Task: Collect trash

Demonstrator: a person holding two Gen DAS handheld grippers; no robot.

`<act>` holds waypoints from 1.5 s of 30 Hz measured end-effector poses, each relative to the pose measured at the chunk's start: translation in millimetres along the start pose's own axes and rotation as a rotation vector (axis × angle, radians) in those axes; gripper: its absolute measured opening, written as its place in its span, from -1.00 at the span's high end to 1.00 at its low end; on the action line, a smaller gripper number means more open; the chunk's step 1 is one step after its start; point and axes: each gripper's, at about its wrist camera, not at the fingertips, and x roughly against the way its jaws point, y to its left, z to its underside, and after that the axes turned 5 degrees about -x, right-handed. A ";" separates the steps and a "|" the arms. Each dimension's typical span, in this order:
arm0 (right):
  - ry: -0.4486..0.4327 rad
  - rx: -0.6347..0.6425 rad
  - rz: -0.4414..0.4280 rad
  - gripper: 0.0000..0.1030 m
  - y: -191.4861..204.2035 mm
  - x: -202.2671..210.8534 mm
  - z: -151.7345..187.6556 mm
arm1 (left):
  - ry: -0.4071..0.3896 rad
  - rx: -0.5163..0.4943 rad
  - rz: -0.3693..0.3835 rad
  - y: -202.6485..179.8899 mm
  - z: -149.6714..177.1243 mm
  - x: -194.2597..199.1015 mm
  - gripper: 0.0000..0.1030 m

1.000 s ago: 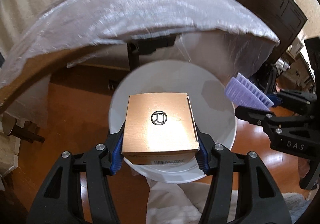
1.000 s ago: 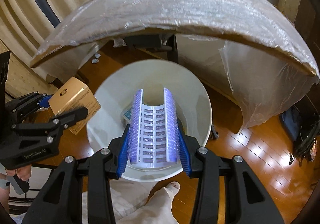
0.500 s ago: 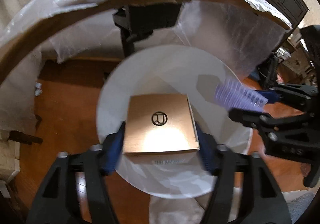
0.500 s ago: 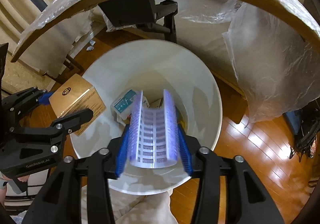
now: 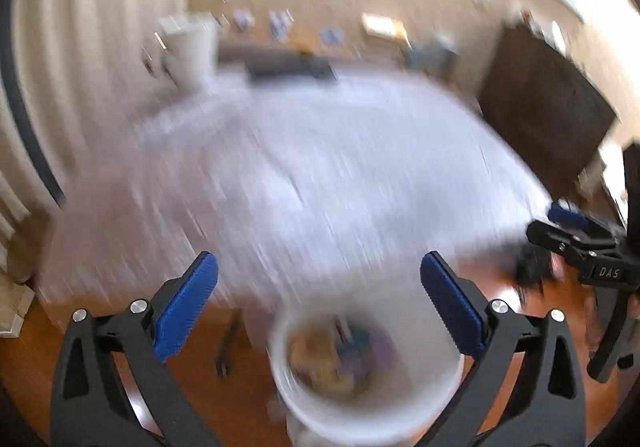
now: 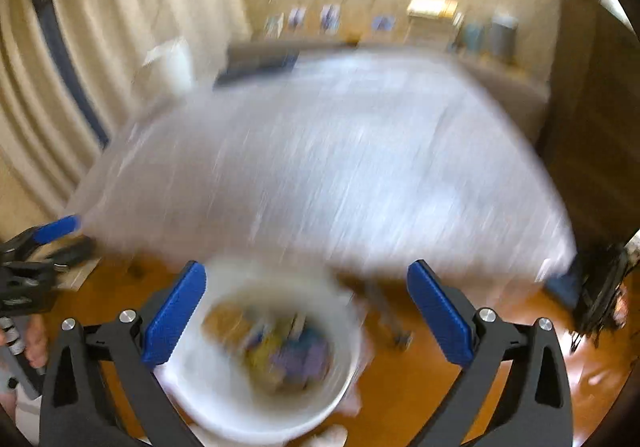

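Down low in the left wrist view sits the white bin [image 5: 368, 379], on the floor so trash can drop in. Blurry trash [image 5: 336, 359] lies inside it. The left claw [image 5: 320, 307] has its jaws opening wide, with nothing between them. Behind is the bench [image 5: 320, 167] under shiny plastic wrap. Over in the right wrist view, the right claw [image 6: 306, 311] is opening wide too and holds nothing, above the same bin [image 6: 264, 399].
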 end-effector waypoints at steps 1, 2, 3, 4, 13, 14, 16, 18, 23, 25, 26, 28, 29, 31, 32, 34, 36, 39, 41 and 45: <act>-0.022 -0.006 0.032 -0.93 -4.2 -10.1 -21.6 | -0.017 0.019 -0.019 8.7 -13.0 -3.7 -0.97; -0.035 -0.008 0.044 -0.93 -6.8 -18.9 -35.7 | -0.028 0.053 -0.047 23.2 -31.6 -12.8 -0.97; -0.050 -0.012 0.049 -0.93 -11.1 -31.4 -51.8 | -0.032 0.078 -0.054 32.8 -43.4 -20.3 -0.97; -0.050 -0.018 0.067 -0.93 -15.7 -42.0 -62.9 | -0.033 0.102 -0.054 44.3 -55.9 -31.7 -0.97; 0.009 -0.014 0.234 -0.92 -54.9 -170.5 -142.0 | 0.063 0.139 -0.238 117.5 -108.7 -136.8 -0.97; 0.015 -0.024 0.252 -0.92 -59.9 -179.7 -148.1 | 0.072 0.146 -0.236 122.8 -108.7 -141.0 -0.97; 0.028 -0.046 0.259 -0.92 -70.0 -193.9 -157.3 | 0.089 0.156 -0.242 130.9 -113.5 -157.2 -0.97; 0.042 -0.061 0.277 -0.92 -79.1 -208.1 -165.4 | 0.103 0.142 -0.254 135.7 -118.3 -170.4 -0.97; 0.092 -0.096 0.293 -0.92 -97.2 -230.9 -173.4 | 0.139 0.151 -0.270 145.0 -124.8 -192.3 -0.97; 0.104 -0.126 0.280 -0.92 -102.9 -232.3 -174.0 | 0.148 0.154 -0.278 149.5 -124.1 -197.8 -0.97; 0.113 -0.138 0.283 -0.93 -105.6 -235.0 -174.7 | 0.162 0.156 -0.287 149.6 -121.8 -201.0 -0.97; 0.113 -0.140 0.286 -0.93 -105.8 -235.6 -175.1 | 0.198 0.161 -0.285 150.7 -120.4 -208.2 -0.97; 0.113 -0.140 0.286 -0.93 -105.9 -236.0 -175.3 | 0.206 0.156 -0.297 150.6 -120.6 -209.4 -0.97; 0.115 -0.141 0.291 -0.93 -105.8 -237.3 -175.1 | 0.209 0.160 -0.304 151.3 -122.2 -212.2 -0.97; 0.115 -0.141 0.291 -0.93 -105.6 -236.9 -174.7 | 0.210 0.165 -0.307 151.5 -122.0 -212.9 -0.97; 0.115 -0.140 0.291 -0.93 -105.0 -235.7 -173.7 | 0.210 0.173 -0.313 151.5 -121.1 -211.1 -0.97; 0.115 -0.140 0.291 -0.93 -104.8 -236.2 -173.3 | 0.211 0.168 -0.307 153.4 -120.7 -210.0 -0.97; 0.115 -0.140 0.291 -0.93 -105.2 -236.3 -174.0 | 0.211 0.166 -0.304 155.6 -120.6 -208.9 -0.97; 0.115 -0.140 0.291 -0.93 -106.0 -236.5 -174.8 | 0.211 0.166 -0.304 155.7 -120.3 -208.8 -0.97; 0.115 -0.140 0.291 -0.93 -105.9 -236.3 -174.8 | 0.211 0.166 -0.304 155.1 -120.8 -209.2 -0.97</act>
